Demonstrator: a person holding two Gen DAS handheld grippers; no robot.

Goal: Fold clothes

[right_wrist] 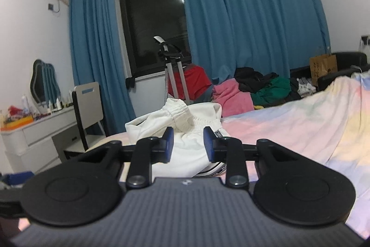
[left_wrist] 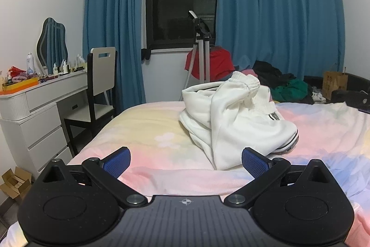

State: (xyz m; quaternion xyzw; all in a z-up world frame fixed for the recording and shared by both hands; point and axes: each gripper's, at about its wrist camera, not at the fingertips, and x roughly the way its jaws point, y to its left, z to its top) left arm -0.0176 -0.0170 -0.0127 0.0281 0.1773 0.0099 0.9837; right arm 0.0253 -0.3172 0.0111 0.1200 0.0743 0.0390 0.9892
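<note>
A white garment (left_wrist: 233,117) with ribbed cuffs and a striped hem lies bunched in a loose heap on the pastel bedspread (left_wrist: 148,131). My left gripper (left_wrist: 186,162) is open wide and empty, low over the bed just in front of the heap. In the right wrist view the same white garment (right_wrist: 185,149) lies right behind my right gripper (right_wrist: 188,145), whose jaws are open with a moderate gap and hold nothing. Whether its pads touch the cloth I cannot tell.
A pile of red, pink, green and black clothes (right_wrist: 254,89) lies beyond the bed under blue curtains (left_wrist: 277,15). A garment steamer stand (left_wrist: 201,50) is by the window. A white dresser (left_wrist: 41,108) and chair (left_wrist: 101,85) stand left. A paper bag (left_wrist: 334,82) is far right.
</note>
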